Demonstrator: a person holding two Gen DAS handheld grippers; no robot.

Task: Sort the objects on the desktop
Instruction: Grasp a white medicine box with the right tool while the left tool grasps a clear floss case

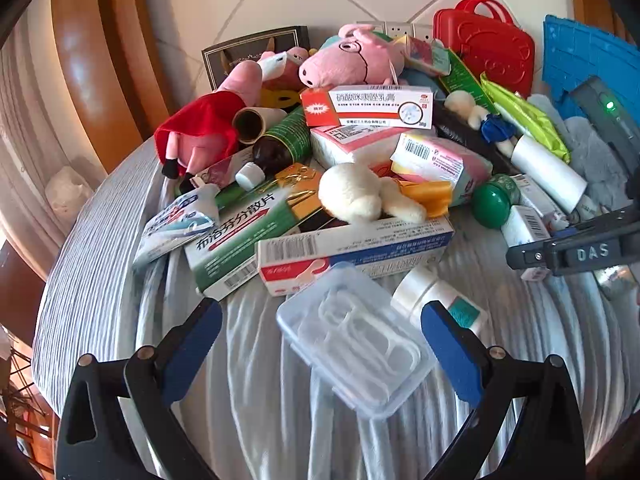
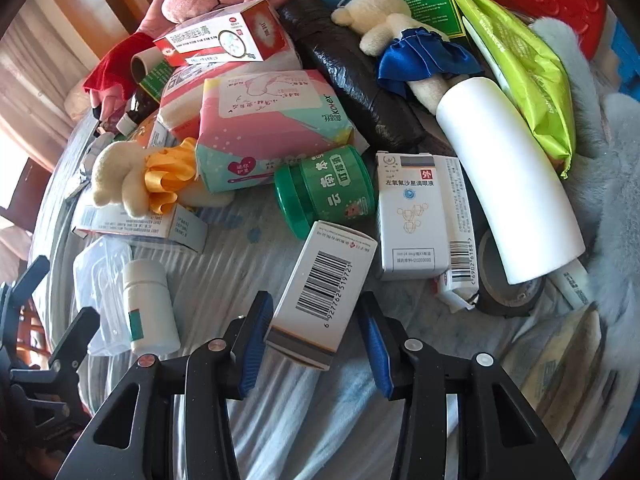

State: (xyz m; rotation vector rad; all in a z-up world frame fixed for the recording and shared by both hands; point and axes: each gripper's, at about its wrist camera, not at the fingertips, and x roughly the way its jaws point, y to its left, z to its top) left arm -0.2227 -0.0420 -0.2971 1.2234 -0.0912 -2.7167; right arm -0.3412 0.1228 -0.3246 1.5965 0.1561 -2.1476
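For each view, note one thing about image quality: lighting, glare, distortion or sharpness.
Left wrist view: fisheye bends the table edge into a curve, and the clear plastic case between the blue pads is washed pale. Right wrist view: the white barcode box is sharp enough to read, the corners go black, and daylight at the left edge is blown out.

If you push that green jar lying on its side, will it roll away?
Probably a little. The green jar is round and lies on its side, so a push across it could set it rolling. The cloth under it is wrinkled and soft, which should slow it. Boxes and a pink pack crowd it, so it likely bumps into them. It looks hard, not squashy.
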